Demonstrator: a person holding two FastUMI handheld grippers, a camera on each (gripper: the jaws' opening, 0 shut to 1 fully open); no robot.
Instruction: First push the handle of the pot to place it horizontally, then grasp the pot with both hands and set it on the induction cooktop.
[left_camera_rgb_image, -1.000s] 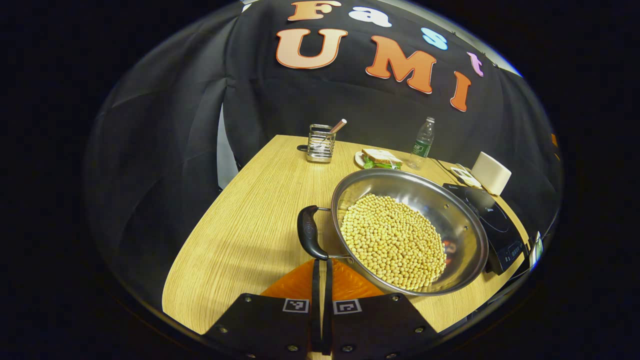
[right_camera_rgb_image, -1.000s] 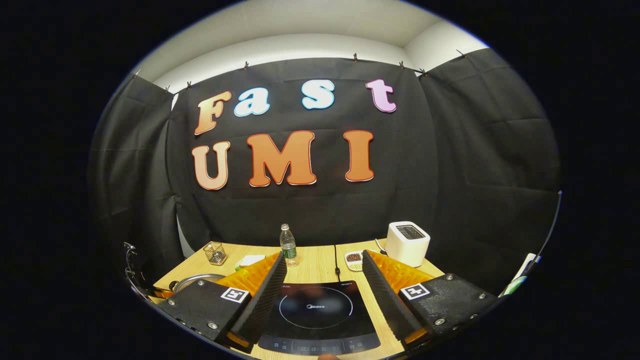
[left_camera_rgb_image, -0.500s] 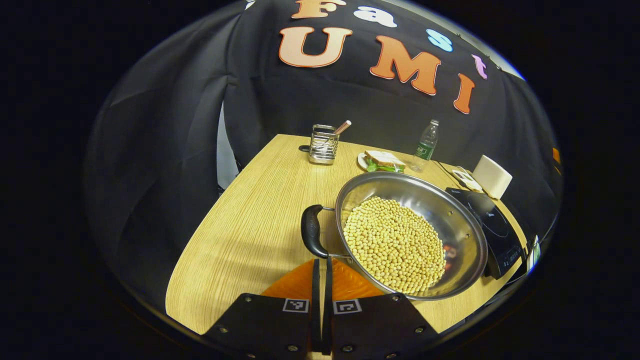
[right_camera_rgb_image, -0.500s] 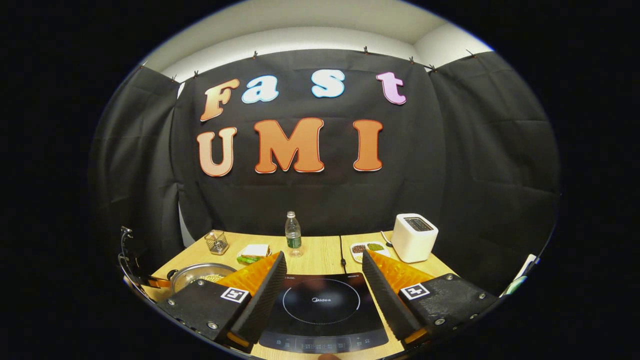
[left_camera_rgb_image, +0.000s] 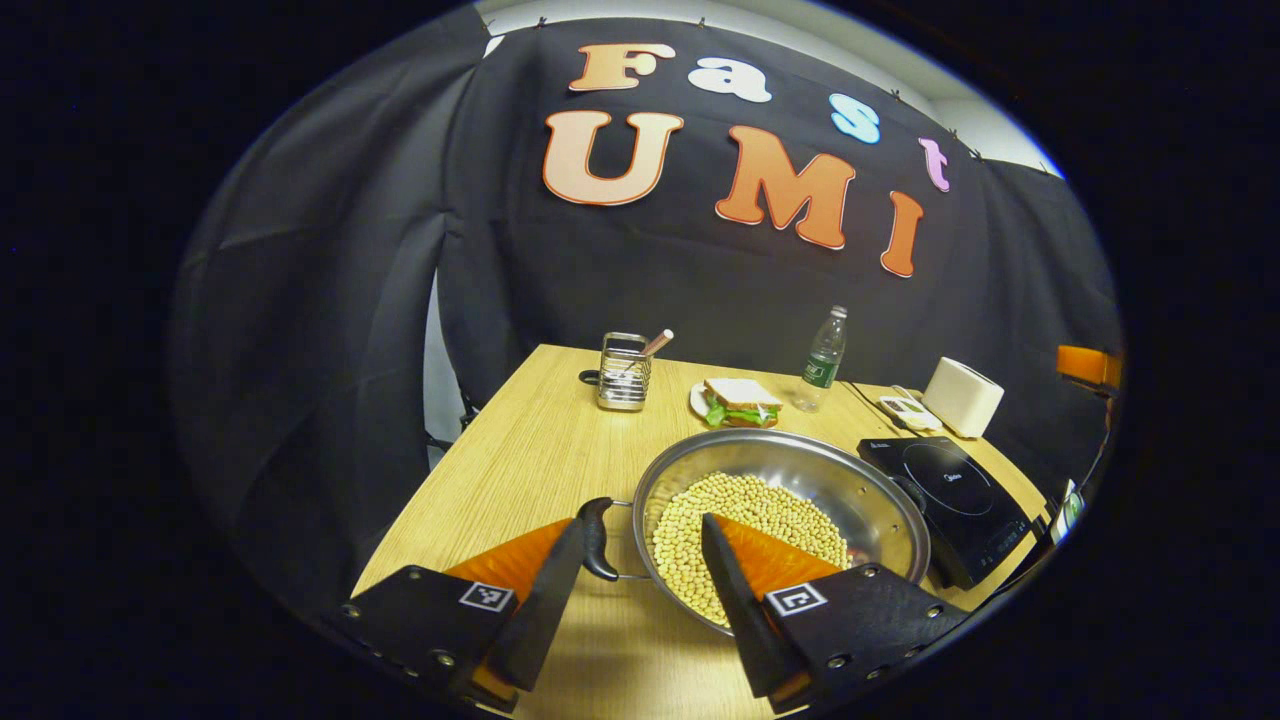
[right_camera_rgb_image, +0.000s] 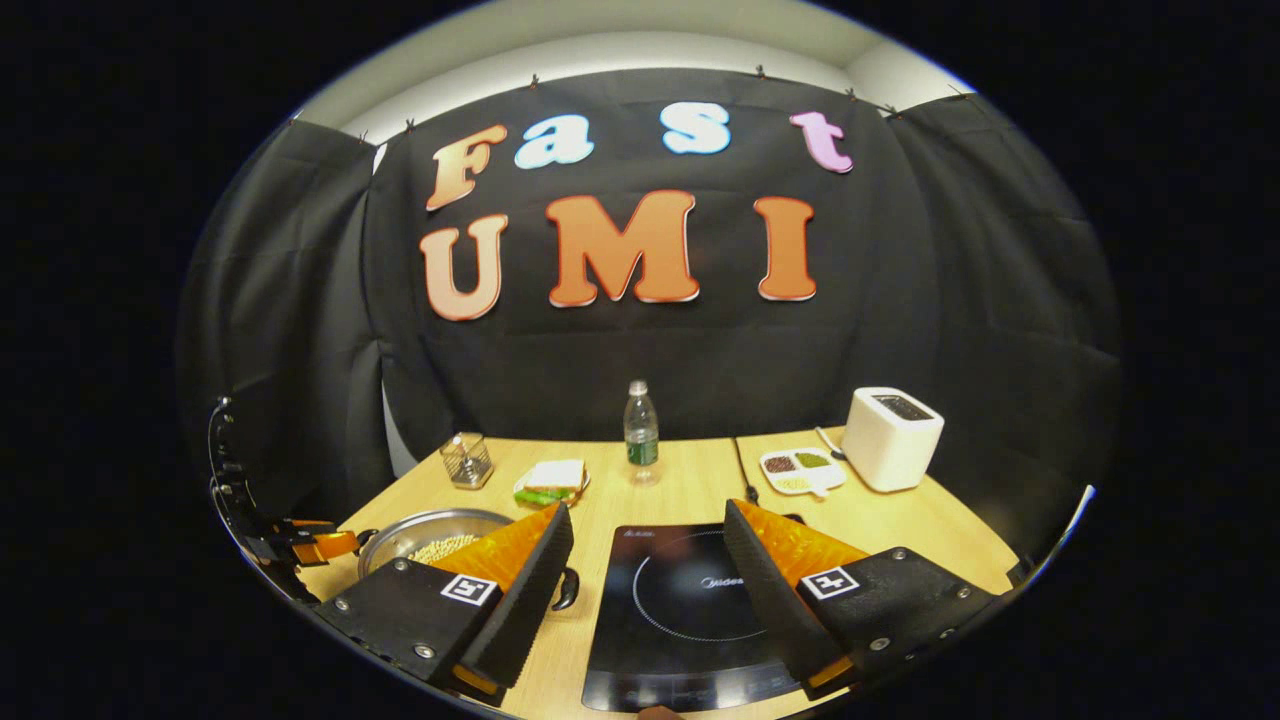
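Note:
A steel pot (left_camera_rgb_image: 850, 480) holding soybeans (left_camera_rgb_image: 740, 510) stands on the wooden table (left_camera_rgb_image: 520, 450). Its black left handle (left_camera_rgb_image: 597, 540) lies just inside my left gripper's (left_camera_rgb_image: 642, 530) open fingers, close to the left fingertip. The other finger reaches over the pot's near rim. The black induction cooktop (left_camera_rgb_image: 945, 490) sits right of the pot. In the right gripper view, my right gripper (right_camera_rgb_image: 648, 512) hangs open above the cooktop's (right_camera_rgb_image: 690, 600) left part. The pot (right_camera_rgb_image: 420, 528) is at lower left, its right handle (right_camera_rgb_image: 570, 590) beside my left finger. The left gripper (right_camera_rgb_image: 310, 548) shows beyond it.
Along the back of the table stand a wire utensil holder (left_camera_rgb_image: 622, 372), a sandwich on a plate (left_camera_rgb_image: 740, 400), a water bottle (left_camera_rgb_image: 822, 348), a divided dish (right_camera_rgb_image: 800, 468) and a white toaster (right_camera_rgb_image: 890, 438). A cable (right_camera_rgb_image: 742, 470) runs back from the cooktop.
My left gripper has opened from shut and dropped lower, its fingers now straddling the pot's left handle. My right gripper has shifted left, bringing the pot more into its view.

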